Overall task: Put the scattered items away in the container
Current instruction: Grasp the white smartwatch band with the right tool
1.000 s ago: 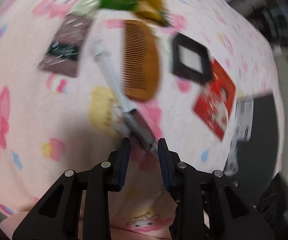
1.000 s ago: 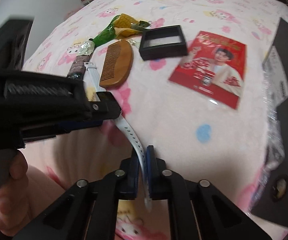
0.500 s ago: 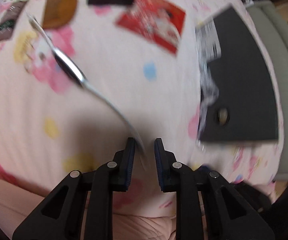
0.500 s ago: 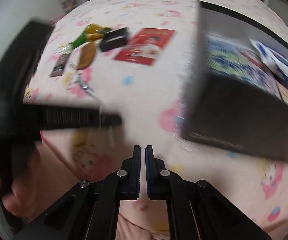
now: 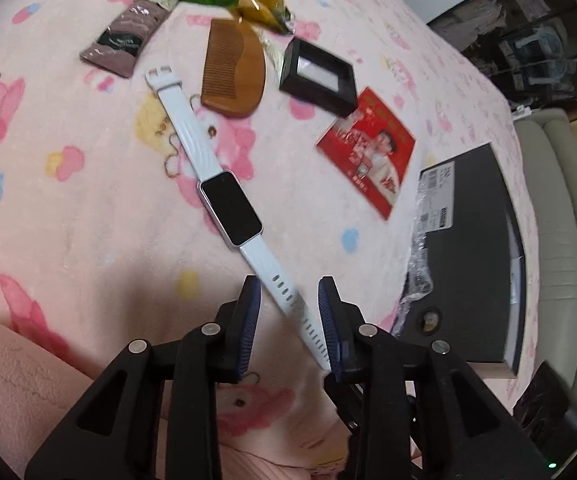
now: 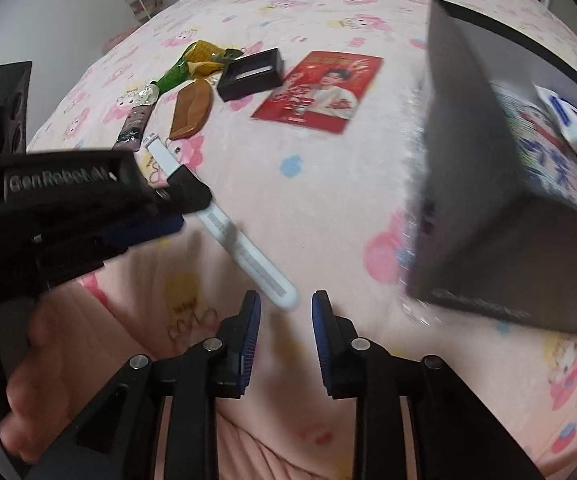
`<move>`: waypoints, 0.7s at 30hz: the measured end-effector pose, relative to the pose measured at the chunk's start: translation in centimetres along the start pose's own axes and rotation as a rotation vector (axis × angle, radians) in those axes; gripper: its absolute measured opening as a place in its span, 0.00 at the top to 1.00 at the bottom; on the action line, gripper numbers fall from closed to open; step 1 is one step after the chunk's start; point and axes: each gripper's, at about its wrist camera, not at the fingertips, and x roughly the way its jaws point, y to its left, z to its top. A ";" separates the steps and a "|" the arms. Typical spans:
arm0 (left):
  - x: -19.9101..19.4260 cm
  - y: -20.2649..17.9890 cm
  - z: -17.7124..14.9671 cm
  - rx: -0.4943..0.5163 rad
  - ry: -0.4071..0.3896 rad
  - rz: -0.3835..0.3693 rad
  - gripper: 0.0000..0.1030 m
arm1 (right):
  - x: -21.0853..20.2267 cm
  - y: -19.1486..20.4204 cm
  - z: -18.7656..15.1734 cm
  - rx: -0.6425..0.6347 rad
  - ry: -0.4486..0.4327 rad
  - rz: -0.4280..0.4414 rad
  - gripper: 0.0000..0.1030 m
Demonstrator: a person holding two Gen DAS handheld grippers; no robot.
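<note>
Six loose bits on my pink cartoon-print blanket [image 5: 68, 220]; one white-strapped, black-faced smartwatch [image 5: 230, 208] lies flat between my left gripper's [image 5: 288, 316] spread fingers, right gripper [image 6: 285, 324] also apart.

Both wrist views near, facing forward — sharing watch [image 5: 230, 208] [image 6: 248, 256], blanket [image 5: 88, 220] [image 6: 328, 184]

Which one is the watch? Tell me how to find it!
Look at the pink cartoon blanket with the little things scattered on it. Just beside the brown wooden comb lies the watch, stretched out flat. It is the only long white strap with a shiny black rectangle screen in the middle.
</note>
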 end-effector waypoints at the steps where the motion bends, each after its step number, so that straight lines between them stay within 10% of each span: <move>1: -0.1 0.1 0.2 0.006 -0.005 0.013 0.71 | 0.4 0.3 0.3 0.000 -0.001 0.006 0.77; 4: -0.3 0.1 0.7 -0.028 -0.092 0.041 0.72 | 1.6 0.7 0.7 0.026 -0.008 0.019 0.74; 10: 1.2 0.4 0.9 -0.040 -0.027 0.034 0.72 | 2.9 0.6 0.8 0.075 -0.042 -0.015 0.61; 16: 0.4 0.5 0.6 -0.044 -0.049 0.027 0.72 | 2.8 0.8 0.3 0.057 -0.091 -0.077 0.95; 21: 0.1 0.2 0.0 -0.013 -0.021 0.013 0.72 | 0.3 -1.4 -1.6 0.082 -0.096 -0.059 1.00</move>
